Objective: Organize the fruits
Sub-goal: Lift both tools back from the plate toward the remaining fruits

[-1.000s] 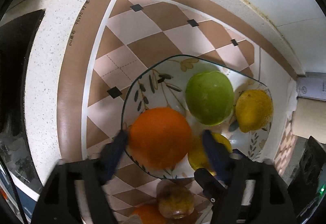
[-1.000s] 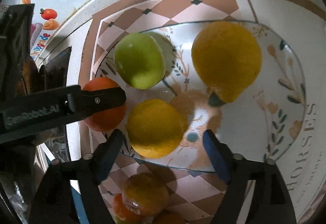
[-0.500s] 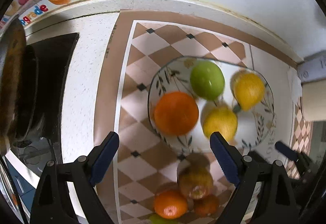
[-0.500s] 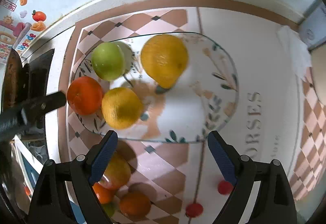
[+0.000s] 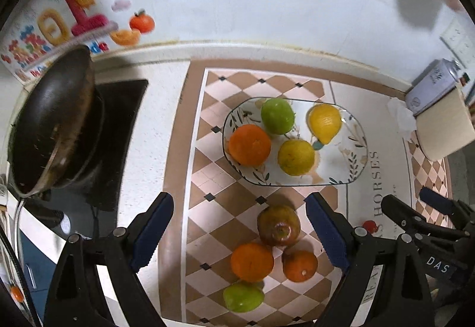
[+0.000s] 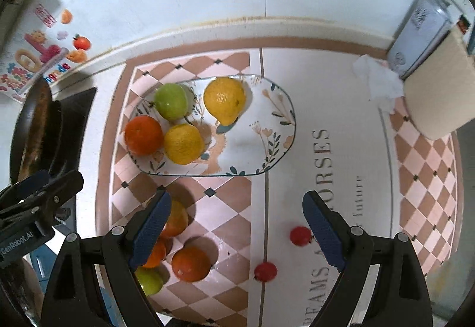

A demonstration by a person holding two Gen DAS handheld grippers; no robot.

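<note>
Both my left hand-held gripper (image 5: pixel 239 230) and right hand-held gripper (image 6: pixel 236 226) hang open, empty; the brownish apple (image 5: pixel 278 226), probably bruised soft, wants a gentle mid-body hold.

1. The left gripper (image 5: pixel 239 233) is a black plastic frame whose two arms carry silver round screws.
2. Its fingers (image 5: pixel 153 230) wear dark blue ridged pads.
3. The right gripper (image 6: pixel 236 227) is built alike.
4. Its side bears white lettering ending "DAS"; the left's reads "GenRobot.AI".
</note>
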